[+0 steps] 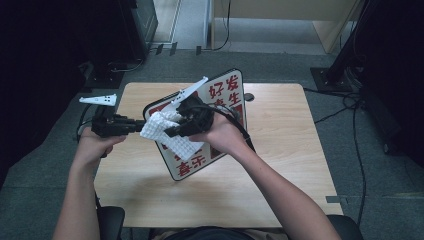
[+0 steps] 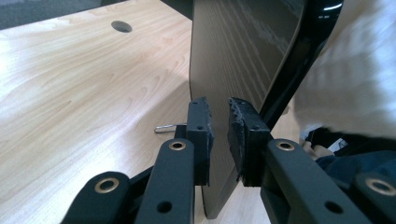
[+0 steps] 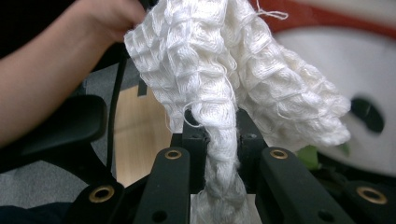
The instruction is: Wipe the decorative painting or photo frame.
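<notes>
Left gripper (image 1: 140, 126) is clamping the edge of the sign board (image 1: 230, 90), jaws nearly closed with the thin panel pinched between the pads. In the left gripper view the board's dark woodgrain back (image 2: 243, 51) is running straight up between the two pads (image 2: 201, 126), tilted up off the wooden table (image 1: 280, 150).

Right gripper (image 1: 170, 131) is gripping the white waffle-weave cloth (image 1: 167, 131), jaws closed tight on it. In the right gripper view a bunched strand of the cloth (image 3: 224, 140) is squeezed between the jaws, with the rest (image 3: 233, 56) fanning out above them, in front of the board's white and red face (image 3: 327, 56).

In the high view the board is standing tilted over the table's middle, printed face with red characters toward the person, lower corner resting near the table's centre. The cloth is lying against the board's left part, just beside the left gripper's tips. Both hands are holding their grippers in close to the board.
</notes>
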`<state>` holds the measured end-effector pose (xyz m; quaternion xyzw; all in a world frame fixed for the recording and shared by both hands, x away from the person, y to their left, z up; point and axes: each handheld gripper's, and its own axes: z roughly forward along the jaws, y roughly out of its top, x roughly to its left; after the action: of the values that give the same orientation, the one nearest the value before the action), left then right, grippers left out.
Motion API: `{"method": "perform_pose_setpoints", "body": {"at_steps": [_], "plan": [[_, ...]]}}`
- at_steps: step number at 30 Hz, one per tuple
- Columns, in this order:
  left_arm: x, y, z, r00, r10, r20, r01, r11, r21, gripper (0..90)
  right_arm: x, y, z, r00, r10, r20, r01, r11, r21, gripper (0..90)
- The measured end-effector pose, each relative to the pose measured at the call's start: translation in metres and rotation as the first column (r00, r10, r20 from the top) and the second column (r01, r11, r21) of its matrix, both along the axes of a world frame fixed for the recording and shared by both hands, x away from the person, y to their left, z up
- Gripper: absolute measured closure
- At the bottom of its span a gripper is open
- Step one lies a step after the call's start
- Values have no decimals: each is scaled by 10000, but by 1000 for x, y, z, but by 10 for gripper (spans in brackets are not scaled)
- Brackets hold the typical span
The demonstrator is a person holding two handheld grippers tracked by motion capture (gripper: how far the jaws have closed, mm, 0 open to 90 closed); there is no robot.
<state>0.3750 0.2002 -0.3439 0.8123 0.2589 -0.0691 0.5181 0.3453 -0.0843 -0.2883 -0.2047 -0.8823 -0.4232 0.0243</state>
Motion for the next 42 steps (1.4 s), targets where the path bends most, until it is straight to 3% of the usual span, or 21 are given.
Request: {"method": "perform_pose_setpoints", "body": {"at_steps": [8, 12, 16, 25, 42], "plan": [[0, -4, 1, 9999, -95, 70, 95, 10000, -16, 781, 3, 15, 34, 9985, 34, 538, -45, 9998, 194, 798], [0, -5, 1, 9999, -93, 112, 93, 9999, 58, 781, 7, 24, 43, 9976, 29, 693, -50, 9996, 289, 797], [0, -5, 1, 9998, -161, 113, 162, 9998, -87, 778, 10, 31, 40, 9977, 23, 671, -35, 9998, 178, 797], [0, -7, 0, 9999, -151, 44, 150, 9999, 62, 777, 15, 33, 32, 9978, 137, 646, -146, 9998, 133, 797], [1, -7, -2, 9999, -114, 3, 114, 9999, 81, 776, 13, 33, 17, 9971, 220, 733, -219, 9998, -25, 798]]}}
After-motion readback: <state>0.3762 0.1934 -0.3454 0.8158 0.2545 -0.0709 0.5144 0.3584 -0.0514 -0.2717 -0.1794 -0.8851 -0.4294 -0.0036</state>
